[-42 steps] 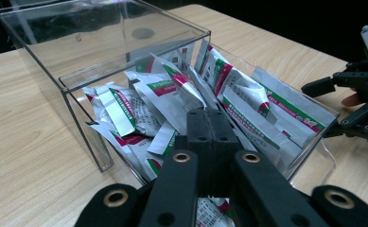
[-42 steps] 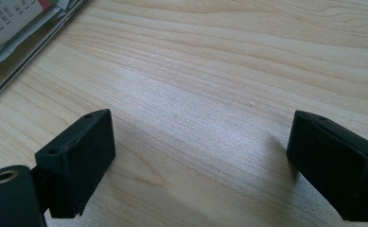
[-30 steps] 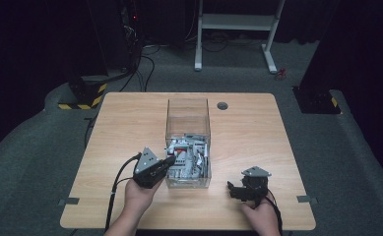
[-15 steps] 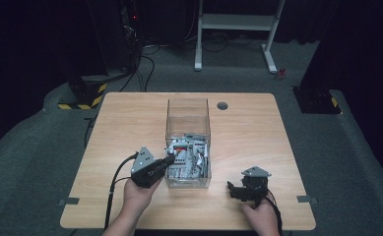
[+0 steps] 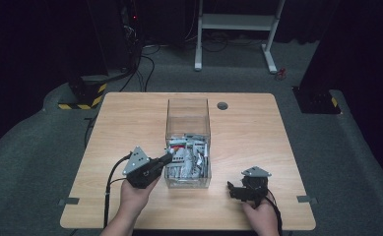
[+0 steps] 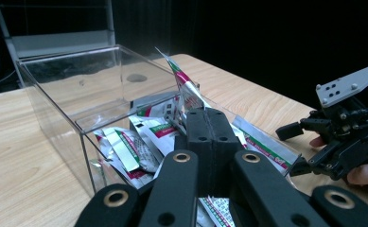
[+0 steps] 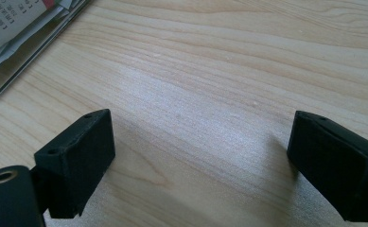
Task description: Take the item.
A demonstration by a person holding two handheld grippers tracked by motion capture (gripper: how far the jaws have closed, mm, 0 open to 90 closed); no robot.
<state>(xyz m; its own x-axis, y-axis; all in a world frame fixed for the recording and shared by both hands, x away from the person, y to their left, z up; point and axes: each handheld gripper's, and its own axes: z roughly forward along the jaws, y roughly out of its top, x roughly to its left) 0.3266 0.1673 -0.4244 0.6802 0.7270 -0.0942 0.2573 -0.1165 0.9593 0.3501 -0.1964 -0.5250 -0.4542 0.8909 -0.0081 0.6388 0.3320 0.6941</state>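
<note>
Packets (image 5: 186, 156) heap uncountably in one clear box (image 5: 188, 109); left gripper (image 6: 211, 124) pinches one.

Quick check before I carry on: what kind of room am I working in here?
Probably a lab or recording studio, not a home: a lone wooden table on grey carpet, black curtains around it, and an equipment rack with cables behind.

Pretty dark room, grey carpet floor (image 5: 41, 147), wooden table (image 5: 130, 113), white metal frame (image 5: 238, 22) behind, yellow-black striped base (image 5: 80, 96) at left.
</note>
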